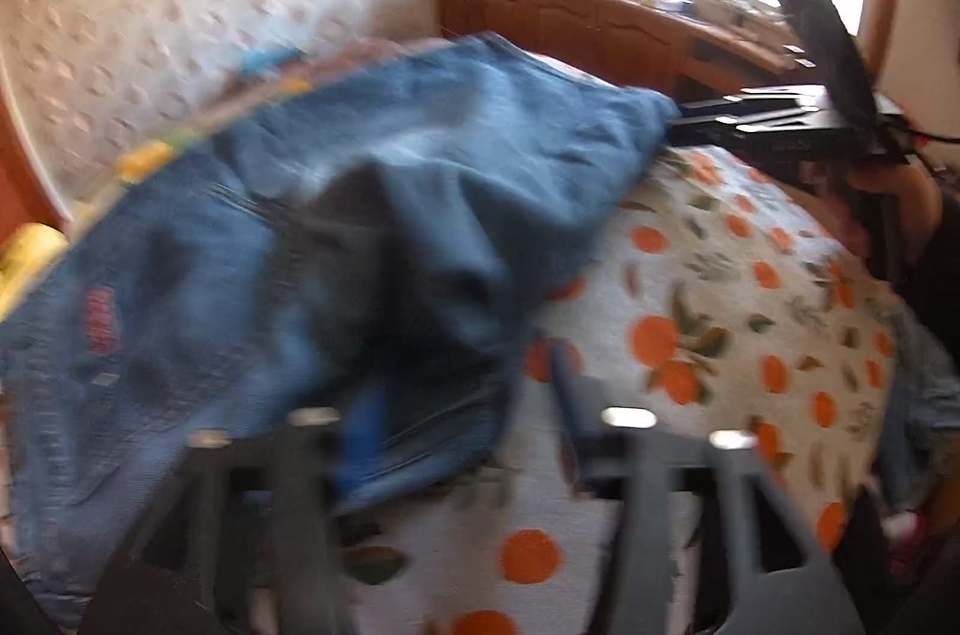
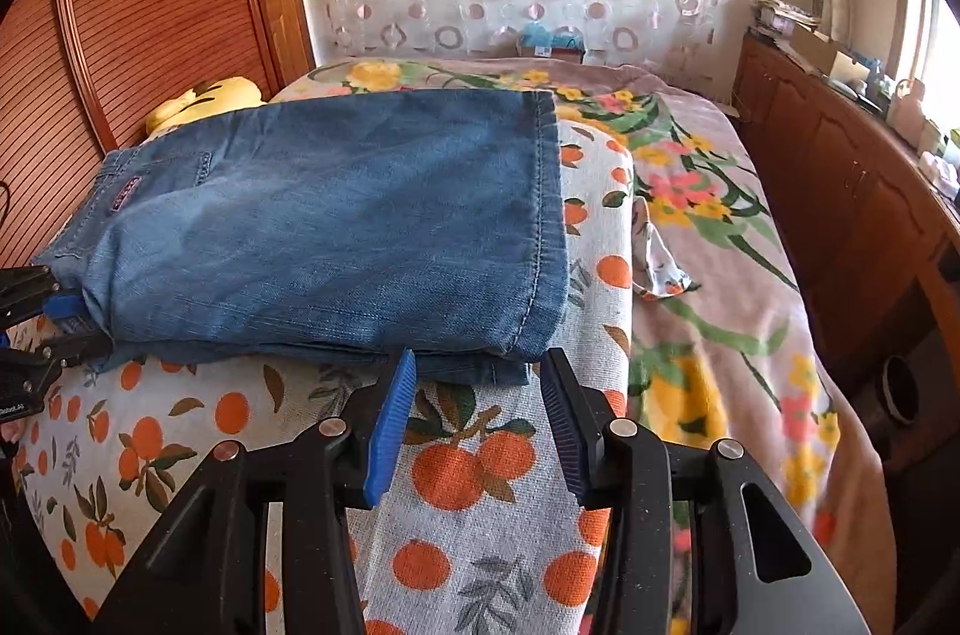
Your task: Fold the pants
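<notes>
Blue jeans point(image 2: 336, 227) lie folded flat on an orange-print cloth point(image 2: 474, 461) spread over the bed. My right gripper point(image 2: 479, 365) is open just short of the jeans' near edge, with nothing between its blue pads. At the jeans' left corner is my left gripper point(image 2: 63, 326), jaws apart around the fold. In the blurred left wrist view the jeans point(image 1: 372, 191) fill the left half. There my left gripper point(image 1: 462, 389) stands open, with the denim edge lying loose between its fingers. The right gripper point(image 1: 750, 119) shows at the jeans' far end, held by a hand.
A pink floral blanket point(image 2: 720, 275) covers the bed to the right, with a small crumpled floral cloth point(image 2: 660, 263) on it. A wooden cabinet point(image 2: 852, 191) with clutter on top runs along the right. A slatted wooden panel point(image 2: 150, 5) and a yellow cushion point(image 2: 204, 95) sit at the left.
</notes>
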Available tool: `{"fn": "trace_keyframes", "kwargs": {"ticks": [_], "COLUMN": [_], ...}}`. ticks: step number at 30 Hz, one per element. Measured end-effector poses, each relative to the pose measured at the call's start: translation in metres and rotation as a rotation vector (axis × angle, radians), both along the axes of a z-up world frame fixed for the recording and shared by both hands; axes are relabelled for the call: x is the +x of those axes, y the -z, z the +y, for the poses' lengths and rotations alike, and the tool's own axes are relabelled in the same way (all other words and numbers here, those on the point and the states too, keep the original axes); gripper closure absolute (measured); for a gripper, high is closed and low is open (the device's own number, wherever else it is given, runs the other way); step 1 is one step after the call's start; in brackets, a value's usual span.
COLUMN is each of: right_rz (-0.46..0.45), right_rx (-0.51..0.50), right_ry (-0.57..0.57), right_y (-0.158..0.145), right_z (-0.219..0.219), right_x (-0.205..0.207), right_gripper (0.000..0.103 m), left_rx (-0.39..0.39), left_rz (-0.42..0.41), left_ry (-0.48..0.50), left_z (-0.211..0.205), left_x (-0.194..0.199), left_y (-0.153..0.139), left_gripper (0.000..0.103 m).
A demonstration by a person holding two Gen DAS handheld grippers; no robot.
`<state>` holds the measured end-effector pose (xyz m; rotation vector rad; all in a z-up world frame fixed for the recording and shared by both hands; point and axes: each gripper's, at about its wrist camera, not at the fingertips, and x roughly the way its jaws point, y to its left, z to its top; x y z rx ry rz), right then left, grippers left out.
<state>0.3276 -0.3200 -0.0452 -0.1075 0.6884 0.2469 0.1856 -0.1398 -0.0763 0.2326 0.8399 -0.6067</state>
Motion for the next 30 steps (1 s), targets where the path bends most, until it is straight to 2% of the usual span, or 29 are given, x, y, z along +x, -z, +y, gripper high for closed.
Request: {"fn": "trace_keyframes", "kwargs": {"ticks": [1,6,10,11,15,18,19,20,22,23,25,27,30], "right_rz": [0.000,-0.003,-0.005,-0.006,-0.026,-0.034,-0.029,-0.022,-0.004,-0.004,-0.007,0.001,0.014], "right_rx": [0.002,0.025,0.029,0.028,0.013,0.012,0.016,0.020,0.029,0.029,0.019,0.008,0.005], "right_ry": [-0.002,0.003,0.001,0.001,0.014,0.025,0.023,0.019,0.010,0.008,0.004,0.000,0.006], "right_y": [-0.001,0.004,0.006,0.006,0.004,0.006,0.007,0.009,0.011,0.010,0.009,0.009,0.010], "right_z": [0.001,-0.006,-0.009,-0.008,-0.007,-0.009,-0.010,-0.010,-0.011,-0.011,-0.010,-0.010,-0.012], "right_x": [0.000,0.003,0.003,0.003,0.002,0.003,0.005,0.006,0.009,0.010,0.011,0.013,0.016], "right_gripper": [0.058,0.058,0.058,0.058,0.058,0.058,0.058,0.058,0.058,0.058,0.058,0.058,0.058], "left_rx": [-0.002,0.073,0.009,0.003,0.017,0.026,0.030,0.037,0.059,0.054,0.051,0.057,0.010], "left_rz": [0.013,-0.045,-0.056,-0.057,-0.093,-0.120,-0.122,-0.119,-0.121,-0.122,-0.132,-0.168,-0.189], "left_ry": [0.022,0.019,0.021,0.016,-0.020,-0.050,-0.055,-0.054,-0.063,-0.060,-0.041,-0.033,-0.035], "left_z": [-0.004,-0.015,-0.008,-0.007,-0.005,-0.001,-0.001,-0.001,-0.002,-0.001,-0.001,0.001,0.010], "left_x": [0.000,-0.011,-0.016,-0.017,-0.025,-0.029,-0.027,-0.025,-0.021,-0.021,-0.022,-0.026,-0.030], "left_y": [0.002,0.002,-0.006,-0.008,-0.015,-0.019,-0.018,-0.017,-0.015,-0.016,-0.019,-0.026,-0.046], "left_gripper": [0.020,0.020,0.022,0.028,0.035,0.046,0.052,0.067,0.077,0.087,0.096,0.097,0.100]}}
